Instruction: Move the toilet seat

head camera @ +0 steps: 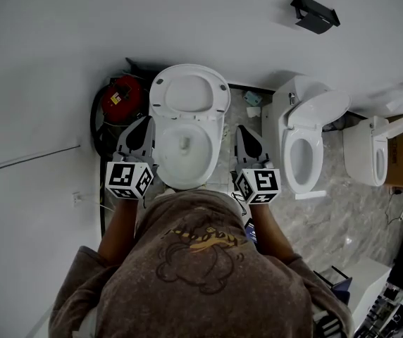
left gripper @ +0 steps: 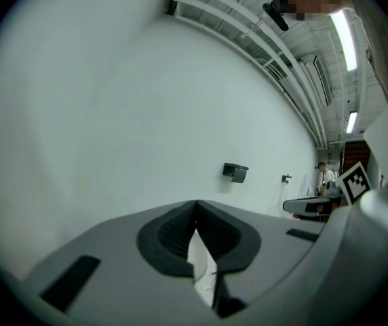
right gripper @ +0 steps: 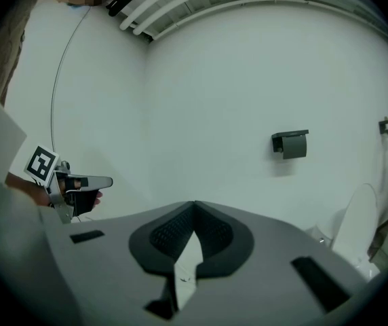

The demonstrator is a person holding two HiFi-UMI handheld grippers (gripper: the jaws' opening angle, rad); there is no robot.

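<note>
A white toilet stands against the wall in the head view. Its seat (head camera: 189, 94) is tipped up and leans back over the open bowl (head camera: 184, 146). My left gripper (head camera: 143, 122) sits beside the bowl's left flank and my right gripper (head camera: 243, 128) beside its right flank; whether either touches the bowl I cannot tell. In the left gripper view the left gripper (left gripper: 195, 202) has its dark pads meeting at the tips with nothing between them. The right gripper (right gripper: 194, 204) looks the same in its own view. Each view faces the white wall.
A red canister with black hose (head camera: 122, 97) sits left of the toilet. Two more toilets (head camera: 307, 139) (head camera: 374, 150) stand to the right, with a cardboard box (head camera: 402, 157) beyond. A black paper holder (head camera: 314, 13) hangs on the wall. The person's brown-clad body fills the foreground.
</note>
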